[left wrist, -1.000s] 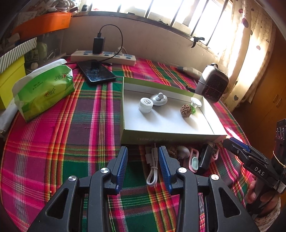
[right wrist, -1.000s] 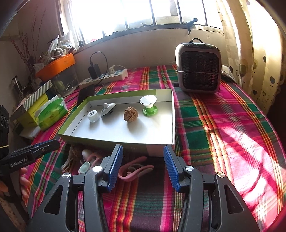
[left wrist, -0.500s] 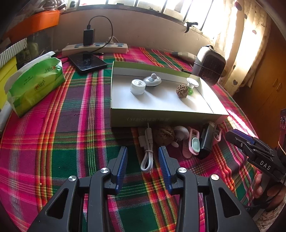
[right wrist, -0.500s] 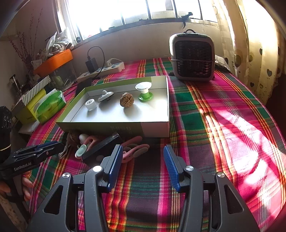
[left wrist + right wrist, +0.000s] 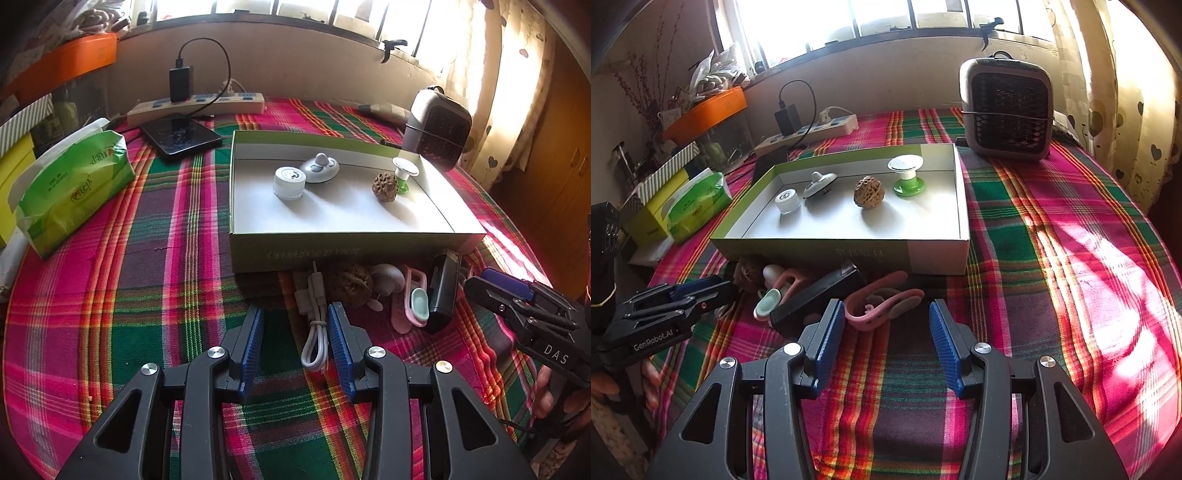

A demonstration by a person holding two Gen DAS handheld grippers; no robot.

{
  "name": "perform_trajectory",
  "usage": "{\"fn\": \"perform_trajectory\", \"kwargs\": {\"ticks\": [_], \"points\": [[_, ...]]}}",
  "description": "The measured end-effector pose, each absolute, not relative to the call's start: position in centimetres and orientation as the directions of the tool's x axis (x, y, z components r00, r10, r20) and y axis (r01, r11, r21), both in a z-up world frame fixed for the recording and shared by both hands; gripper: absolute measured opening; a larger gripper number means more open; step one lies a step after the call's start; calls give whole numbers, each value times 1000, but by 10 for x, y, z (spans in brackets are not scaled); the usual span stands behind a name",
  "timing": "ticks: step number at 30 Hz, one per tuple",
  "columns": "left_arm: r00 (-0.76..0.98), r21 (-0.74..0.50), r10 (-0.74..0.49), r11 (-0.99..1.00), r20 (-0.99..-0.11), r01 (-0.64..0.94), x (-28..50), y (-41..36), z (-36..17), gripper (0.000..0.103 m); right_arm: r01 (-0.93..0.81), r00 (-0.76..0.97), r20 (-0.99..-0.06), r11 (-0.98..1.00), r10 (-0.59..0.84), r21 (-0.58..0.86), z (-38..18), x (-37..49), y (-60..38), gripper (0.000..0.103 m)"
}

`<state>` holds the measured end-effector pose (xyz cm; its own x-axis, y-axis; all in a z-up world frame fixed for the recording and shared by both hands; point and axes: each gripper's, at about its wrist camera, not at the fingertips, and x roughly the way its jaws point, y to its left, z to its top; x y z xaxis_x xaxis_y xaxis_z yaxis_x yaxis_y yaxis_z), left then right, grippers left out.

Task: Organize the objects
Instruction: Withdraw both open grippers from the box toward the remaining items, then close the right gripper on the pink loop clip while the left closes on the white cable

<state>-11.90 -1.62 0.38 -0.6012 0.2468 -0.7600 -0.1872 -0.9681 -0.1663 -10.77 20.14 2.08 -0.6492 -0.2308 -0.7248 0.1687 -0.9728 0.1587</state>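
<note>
A shallow green-and-white box lies on the plaid cloth. In it stand a white jar, a grey lidded disc, a walnut and a white-and-green spool. In front of the box lie a white cable, a second walnut, pink clips and a black case. My left gripper is open, just short of the cable. My right gripper is open, near the pink clips.
A green tissue pack lies at the left. A phone and a power strip sit behind the box. A small heater stands at the back right. Bare cloth stretches to the right of the box.
Both grippers pulled back slightly from the box, so more of the loose items in front of it show. Both stay open.
</note>
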Motion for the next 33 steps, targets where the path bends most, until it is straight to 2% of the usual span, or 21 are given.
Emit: {"fn": "perform_trajectory", "kwargs": {"ticks": [3, 12, 22, 27, 33], "points": [[-602, -171, 251, -967, -758, -187, -119, -17, 4, 34, 161, -644, -732, -975, -221, 152, 19, -111, 198, 54], [-609, -179, 259, -965, -749, -190, -118, -17, 4, 34, 110, -631, -759, -987, -161, 117, 15, -113, 199, 54], [-607, -208, 283, -959, -743, -192, -119, -21, 4, 34, 13, -621, -783, -999, -31, 29, 13, -103, 213, 54], [-603, -219, 292, -956, -742, -194, -119, -22, 4, 34, 12, -629, -775, -998, -59, 66, 14, -103, 212, 54], [-596, -224, 298, -955, -746, -197, -121, -21, 4, 34, 0, -622, -782, -999, -29, 38, 12, -115, 206, 54]]}}
